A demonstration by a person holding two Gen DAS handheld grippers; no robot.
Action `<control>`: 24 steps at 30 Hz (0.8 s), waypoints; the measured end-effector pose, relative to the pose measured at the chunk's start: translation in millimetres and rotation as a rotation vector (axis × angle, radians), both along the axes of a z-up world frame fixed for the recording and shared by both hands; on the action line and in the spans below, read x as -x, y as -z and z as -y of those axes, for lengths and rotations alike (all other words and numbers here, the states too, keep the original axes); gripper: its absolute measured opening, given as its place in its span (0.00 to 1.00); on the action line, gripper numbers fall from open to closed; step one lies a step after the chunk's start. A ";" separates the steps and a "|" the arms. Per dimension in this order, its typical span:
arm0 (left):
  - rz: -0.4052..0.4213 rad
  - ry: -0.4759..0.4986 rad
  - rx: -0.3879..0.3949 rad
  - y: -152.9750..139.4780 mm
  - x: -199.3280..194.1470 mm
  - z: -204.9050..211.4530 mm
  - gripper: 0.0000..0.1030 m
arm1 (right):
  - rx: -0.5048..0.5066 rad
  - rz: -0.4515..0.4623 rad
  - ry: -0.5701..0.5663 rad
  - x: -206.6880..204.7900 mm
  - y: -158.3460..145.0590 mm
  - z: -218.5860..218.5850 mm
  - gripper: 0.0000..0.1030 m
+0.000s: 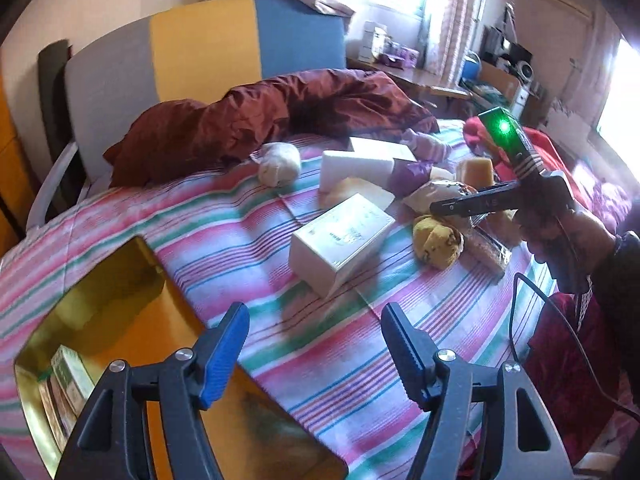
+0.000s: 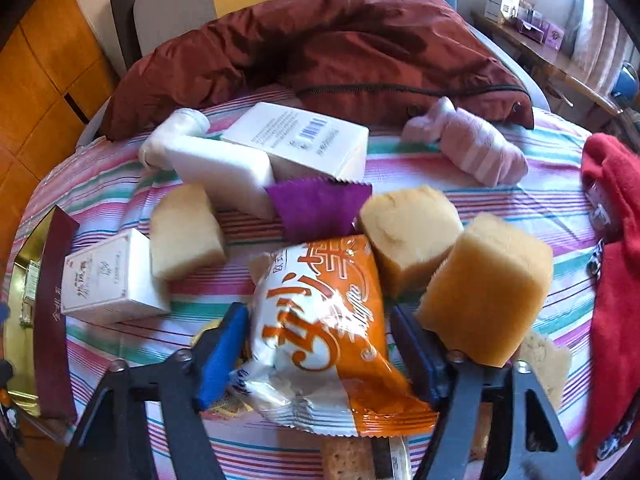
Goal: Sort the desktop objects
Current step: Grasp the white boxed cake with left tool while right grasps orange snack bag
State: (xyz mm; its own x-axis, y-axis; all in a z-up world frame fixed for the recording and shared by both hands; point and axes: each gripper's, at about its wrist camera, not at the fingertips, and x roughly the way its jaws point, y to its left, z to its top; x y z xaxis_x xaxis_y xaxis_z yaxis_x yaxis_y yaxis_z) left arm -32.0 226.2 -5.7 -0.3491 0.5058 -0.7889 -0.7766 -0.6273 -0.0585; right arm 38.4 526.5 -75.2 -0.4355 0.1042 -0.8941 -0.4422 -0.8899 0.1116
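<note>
Straddling orange snack packet (image 2: pixel 320 320), right gripper (image 2: pixel 320 344) jaws flank it, contact unclear; left gripper (image 1: pixel 316 352) jaws released, empty.

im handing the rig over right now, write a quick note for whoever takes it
Left gripper: open, empty, above the striped cloth beside the gold tin.
Right gripper: jaws either side of the orange snack packet; whether the pads are pressing it cannot be told.
Done: a few small boxes already lie in the tin.
Left on the cloth: white boxes, three sponge blocks, pink rolled socks, purple cloth piece, the packet.
</note>
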 end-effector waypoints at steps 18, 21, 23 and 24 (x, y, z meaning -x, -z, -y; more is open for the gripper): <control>-0.020 0.310 0.217 28.4 36.8 -90.4 0.72 | -0.008 -0.046 -0.029 -8.8 -3.3 6.9 0.63; -0.023 0.349 0.250 35.7 45.0 -101.5 0.72 | -0.011 -0.044 -0.036 -7.7 -3.4 7.2 0.63; -0.011 0.373 0.264 40.3 49.1 -108.3 0.72 | -0.012 -0.044 -0.040 -7.2 -3.7 6.7 0.63; -0.017 0.382 0.273 43.0 50.5 -112.2 0.72 | -0.013 -0.043 -0.043 -6.8 -3.5 6.2 0.63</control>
State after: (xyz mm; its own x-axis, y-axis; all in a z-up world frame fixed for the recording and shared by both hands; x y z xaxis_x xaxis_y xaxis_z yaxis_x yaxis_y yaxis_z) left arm -82.5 338.4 -48.7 -0.1925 0.3757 -0.9065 -0.9543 -0.2870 0.0837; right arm 45.2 520.2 -71.7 -0.4778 0.0962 -0.8732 -0.3984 -0.9096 0.1178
